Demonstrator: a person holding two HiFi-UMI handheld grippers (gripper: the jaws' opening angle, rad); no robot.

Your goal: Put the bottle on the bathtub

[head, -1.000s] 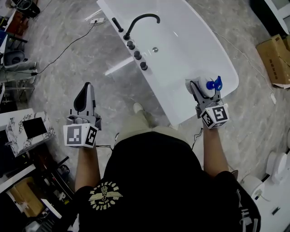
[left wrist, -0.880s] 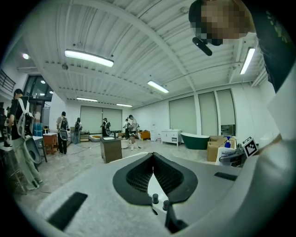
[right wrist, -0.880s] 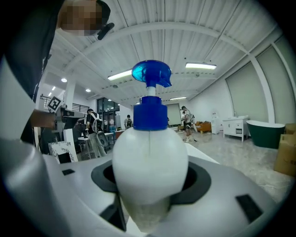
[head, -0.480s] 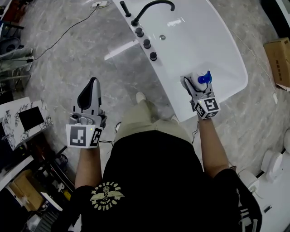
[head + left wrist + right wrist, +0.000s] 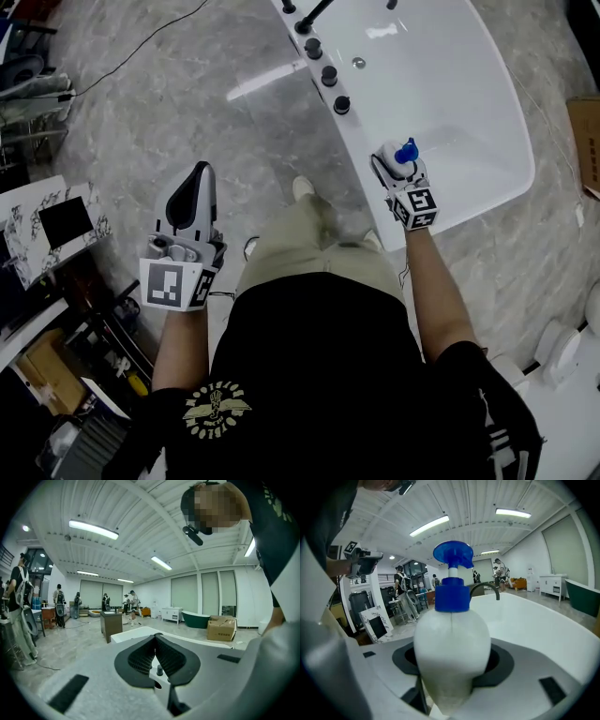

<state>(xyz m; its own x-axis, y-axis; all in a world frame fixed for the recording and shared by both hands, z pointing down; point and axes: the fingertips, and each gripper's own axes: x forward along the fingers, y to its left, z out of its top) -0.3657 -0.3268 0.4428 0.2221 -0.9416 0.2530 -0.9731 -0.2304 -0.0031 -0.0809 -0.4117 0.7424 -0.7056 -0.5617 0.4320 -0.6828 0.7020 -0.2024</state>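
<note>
A white pump bottle (image 5: 452, 644) with a blue pump top (image 5: 405, 152) sits upright between the jaws of my right gripper (image 5: 392, 164), which is shut on it. That gripper hovers over the near rim of the white bathtub (image 5: 487, 103), at the tub's left edge. My left gripper (image 5: 190, 192) is held over the grey floor to the left, well away from the tub. In the left gripper view its dark pads (image 5: 171, 658) meet at the tips with nothing between them.
Black knobs (image 5: 328, 75) and a black faucet (image 5: 309, 14) line the tub's left rim. A marbled box (image 5: 47, 230) and shelving stand at the left. A cardboard box (image 5: 586, 141) lies at the far right. Several people stand far off (image 5: 58, 604).
My right gripper has carried the bottle forward and left along the tub's near rim. The left gripper has stayed shut and drifted slightly; the head view has shifted.
</note>
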